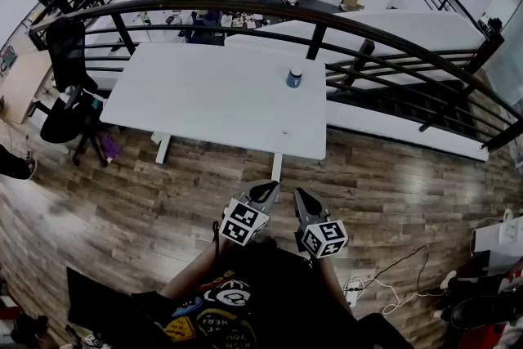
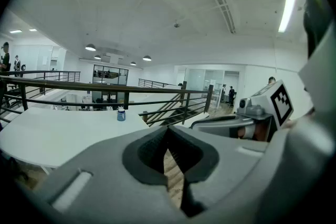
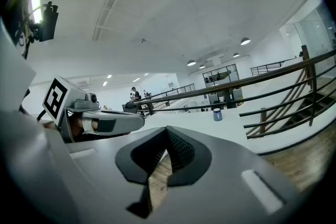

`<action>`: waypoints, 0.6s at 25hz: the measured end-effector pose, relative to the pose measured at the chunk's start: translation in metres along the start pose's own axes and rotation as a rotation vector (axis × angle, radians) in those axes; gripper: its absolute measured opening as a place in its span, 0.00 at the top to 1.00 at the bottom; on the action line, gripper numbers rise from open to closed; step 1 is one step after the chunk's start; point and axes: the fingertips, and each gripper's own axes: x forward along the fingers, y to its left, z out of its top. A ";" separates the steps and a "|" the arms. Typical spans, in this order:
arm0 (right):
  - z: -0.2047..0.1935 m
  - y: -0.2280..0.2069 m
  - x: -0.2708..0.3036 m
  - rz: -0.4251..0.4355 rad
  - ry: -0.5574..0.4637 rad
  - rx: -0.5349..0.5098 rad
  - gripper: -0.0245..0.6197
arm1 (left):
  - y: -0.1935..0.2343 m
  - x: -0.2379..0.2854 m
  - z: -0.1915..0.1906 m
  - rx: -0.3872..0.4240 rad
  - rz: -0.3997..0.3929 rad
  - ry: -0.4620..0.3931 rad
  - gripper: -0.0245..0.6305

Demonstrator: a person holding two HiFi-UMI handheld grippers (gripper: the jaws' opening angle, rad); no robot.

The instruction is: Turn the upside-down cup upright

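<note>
Two tools low in head view, side by side over wood floor (image 1: 122, 200), short of near edge of desk (image 1: 204, 106). On person's left, left hand-held gripper (image 1: 267, 190): jaws closed tight, pads meeting, nothing between. Beside it, right hand-held gripper (image 1: 302, 197): likewise fully together, empty. Both tipped slightly downward, aimed toward desk. Small blue cup (image 1: 294, 78) on far right part of white desk, close to back edge, just in front of dark railing (image 1: 245, 8); well apart from both tools. Same cup in left gripper view (image 2: 121, 114), left of jaw line, and in right gripper view (image 3: 217, 114), right of jaw line. Too small to tell which end up. Black chair (image 1: 65, 94) off desk's left end, on floor beside railing
</note>
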 end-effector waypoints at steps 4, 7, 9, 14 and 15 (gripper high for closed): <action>-0.002 0.004 0.001 0.002 0.001 0.002 0.96 | 0.003 -0.003 -0.001 0.005 0.006 -0.010 0.95; -0.003 0.004 0.006 0.006 0.008 0.006 0.96 | 0.007 -0.002 -0.004 0.009 0.000 0.005 0.95; -0.004 0.004 0.010 0.005 0.012 0.007 0.96 | 0.012 -0.003 -0.006 0.001 0.003 0.010 0.95; -0.009 0.001 0.018 -0.025 0.027 0.025 0.96 | 0.023 -0.003 -0.006 -0.012 -0.008 0.011 0.95; -0.011 0.001 0.019 -0.022 0.030 0.044 0.96 | 0.023 -0.003 -0.008 -0.010 -0.016 0.017 0.95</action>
